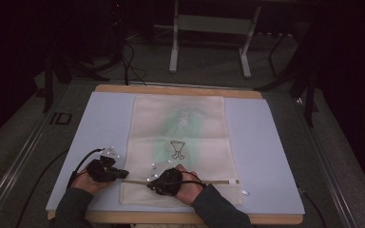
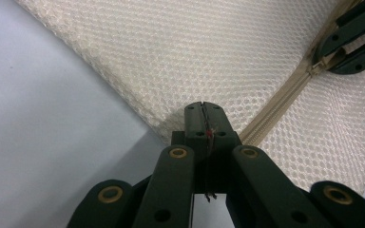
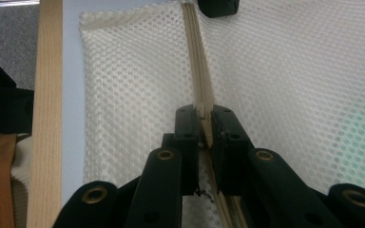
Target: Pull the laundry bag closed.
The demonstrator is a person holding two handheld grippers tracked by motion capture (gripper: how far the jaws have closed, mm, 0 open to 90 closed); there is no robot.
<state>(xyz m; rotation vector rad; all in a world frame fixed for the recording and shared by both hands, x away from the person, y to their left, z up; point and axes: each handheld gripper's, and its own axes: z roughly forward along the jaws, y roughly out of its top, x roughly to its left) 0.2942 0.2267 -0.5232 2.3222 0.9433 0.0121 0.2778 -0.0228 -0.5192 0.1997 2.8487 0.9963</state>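
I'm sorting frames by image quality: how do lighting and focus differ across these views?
High view: dim, surroundings nearly black, mesh bag soft. Left gripper view: bright, mesh sharp, near linkage blurred. Right gripper view: bright, zipper crisp.

text: "ID" in dark letters | on: grey floor strip (image 1: 59,118) left of the table | other marks: black goblet-shaped drawing on the mesh laundry bag (image 1: 177,149), no lettering legible with it

The mesh bag (image 1: 178,142) lies mid-mat (image 1: 261,142) (zipper (image 1: 218,181) across its near end), table (image 1: 180,89) beneath.
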